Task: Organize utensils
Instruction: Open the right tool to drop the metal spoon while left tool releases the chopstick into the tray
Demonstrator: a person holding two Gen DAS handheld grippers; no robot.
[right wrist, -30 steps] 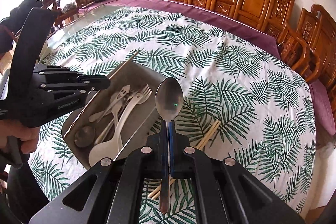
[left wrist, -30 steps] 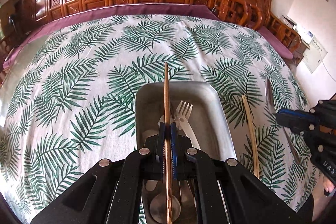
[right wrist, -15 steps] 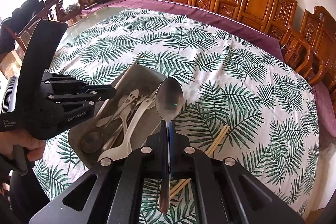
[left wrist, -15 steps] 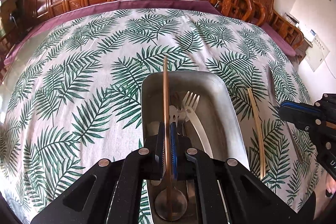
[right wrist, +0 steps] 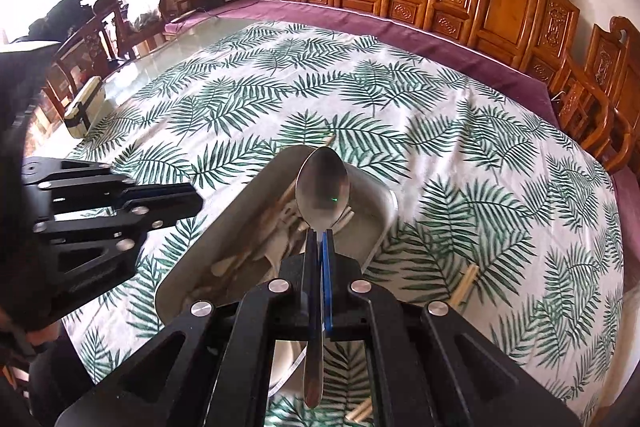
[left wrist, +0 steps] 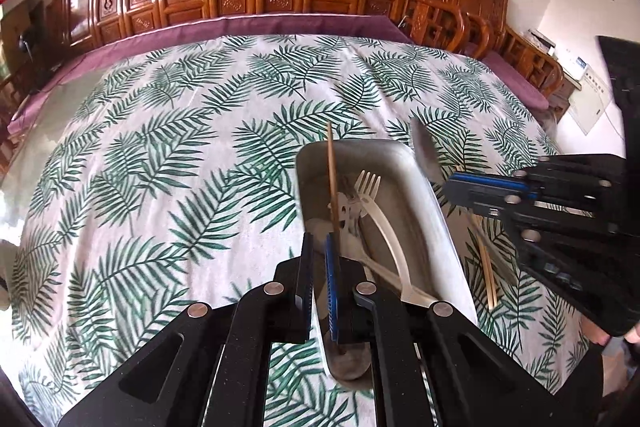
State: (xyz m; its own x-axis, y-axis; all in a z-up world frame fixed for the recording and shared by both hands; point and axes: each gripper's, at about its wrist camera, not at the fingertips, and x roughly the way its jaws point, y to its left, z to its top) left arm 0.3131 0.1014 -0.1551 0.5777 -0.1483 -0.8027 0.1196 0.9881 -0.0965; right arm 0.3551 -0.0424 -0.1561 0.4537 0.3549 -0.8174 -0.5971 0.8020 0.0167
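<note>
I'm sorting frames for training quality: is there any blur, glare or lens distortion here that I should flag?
Left wrist view: the grey metal tray and the wooden chopstick beside the open left claw are motion-smeared; the far table edge bows from the fisheye. Right wrist view: sharper, the window at upper left blown out white, a small green glint on the steel spoon clamped in the right claw.

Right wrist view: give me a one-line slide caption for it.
Right gripper holds a metal spoon over the steel tray of cutlery on a palm-leaf tablecloth.
</note>
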